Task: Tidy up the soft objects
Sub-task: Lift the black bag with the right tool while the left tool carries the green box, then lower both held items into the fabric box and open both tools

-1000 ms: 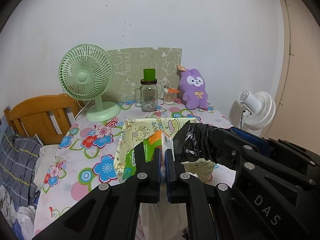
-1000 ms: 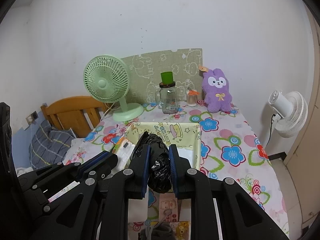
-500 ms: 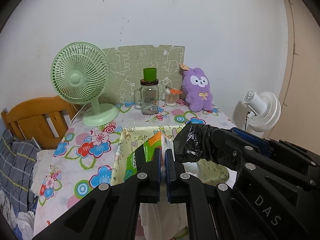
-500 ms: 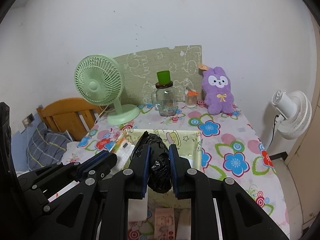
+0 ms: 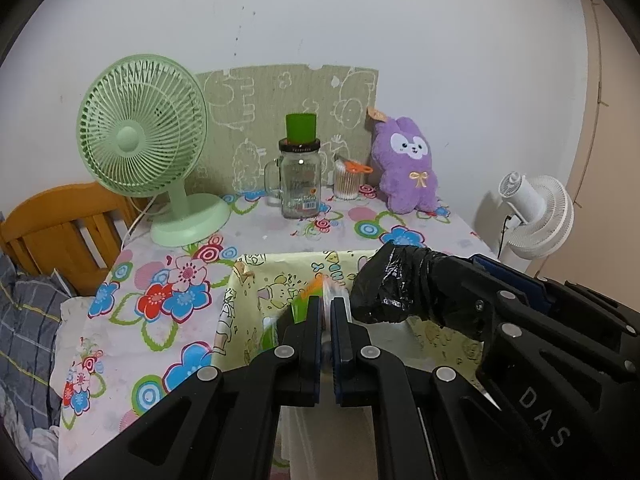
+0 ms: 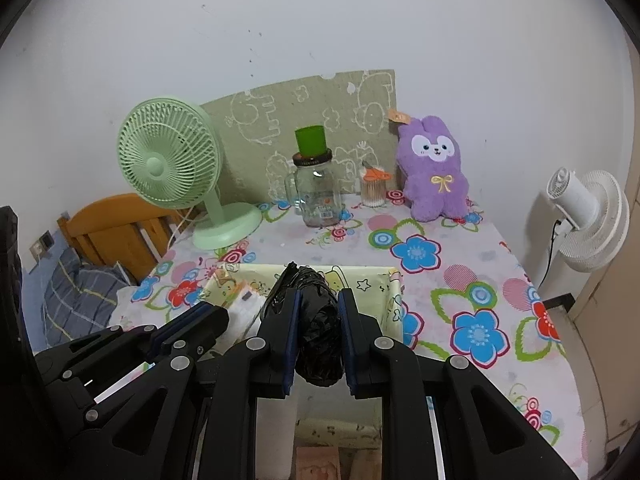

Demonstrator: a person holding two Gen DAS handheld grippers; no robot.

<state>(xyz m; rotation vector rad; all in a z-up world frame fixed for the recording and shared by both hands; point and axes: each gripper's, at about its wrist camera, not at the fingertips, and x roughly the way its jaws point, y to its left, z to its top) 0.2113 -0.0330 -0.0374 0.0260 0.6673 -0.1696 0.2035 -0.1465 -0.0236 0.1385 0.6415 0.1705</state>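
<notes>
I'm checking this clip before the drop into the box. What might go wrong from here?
Both tools crowd the yellow fabric box side by side, so they may bump. The left tool pinches only a thin edge of the tissue pack, which might slip. The black plastic bag roll in the right tool is crinkly and loose, so it could unroll or snag on the soft box wall and tip it.

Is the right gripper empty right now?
No, the right gripper is shut on a crumpled black plastic bag above the yellow fabric bin.
</notes>
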